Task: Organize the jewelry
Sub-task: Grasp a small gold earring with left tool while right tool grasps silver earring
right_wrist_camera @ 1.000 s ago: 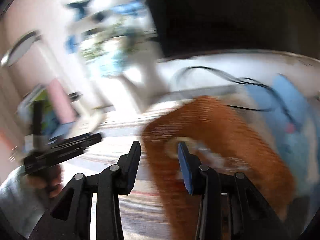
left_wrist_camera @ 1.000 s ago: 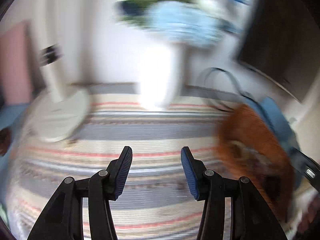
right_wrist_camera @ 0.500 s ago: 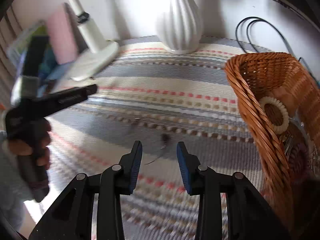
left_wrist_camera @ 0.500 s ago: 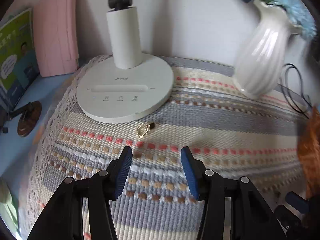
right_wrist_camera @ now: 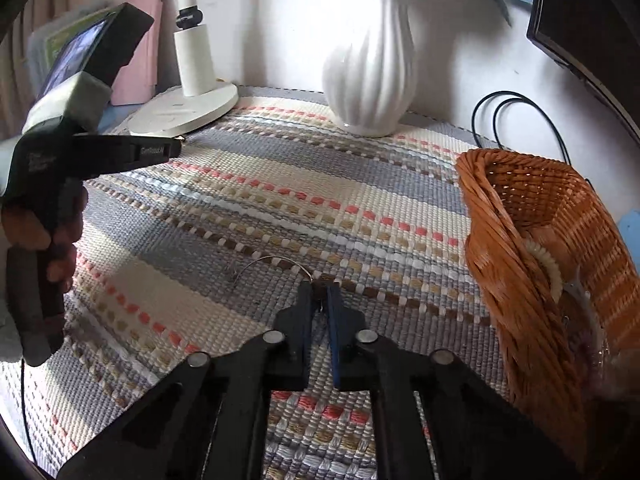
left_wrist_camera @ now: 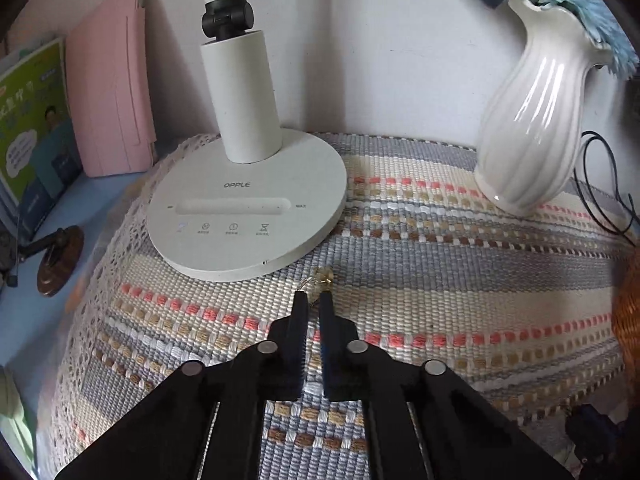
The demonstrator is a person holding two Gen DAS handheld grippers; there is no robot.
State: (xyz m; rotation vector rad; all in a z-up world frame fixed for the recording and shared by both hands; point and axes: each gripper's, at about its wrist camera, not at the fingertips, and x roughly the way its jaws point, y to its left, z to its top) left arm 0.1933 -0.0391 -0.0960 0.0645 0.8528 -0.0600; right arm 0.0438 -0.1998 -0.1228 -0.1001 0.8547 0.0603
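Note:
In the left wrist view my left gripper (left_wrist_camera: 313, 298) is shut on a small gold ring (left_wrist_camera: 320, 278) with a pale stone, on the striped woven mat just in front of the lamp base. In the right wrist view my right gripper (right_wrist_camera: 319, 289) is shut on a thin silver necklace (right_wrist_camera: 272, 261) whose wire loop curves out to the left on the mat. The left gripper (right_wrist_camera: 176, 145) also shows there at far left, by the lamp. An orange wicker basket (right_wrist_camera: 520, 280) with a cream hair tie and other jewelry inside stands to the right.
A white lamp base (left_wrist_camera: 248, 208) and a white ribbed vase (left_wrist_camera: 528, 128) stand at the back of the mat (left_wrist_camera: 440, 272). Pink and green books (left_wrist_camera: 108, 80) lean at the left. Black cables (right_wrist_camera: 512, 120) lie behind the basket.
Both grippers were open half a second ago. The left has moved forward and shut on the ring; the right has lowered and shut on the necklace.

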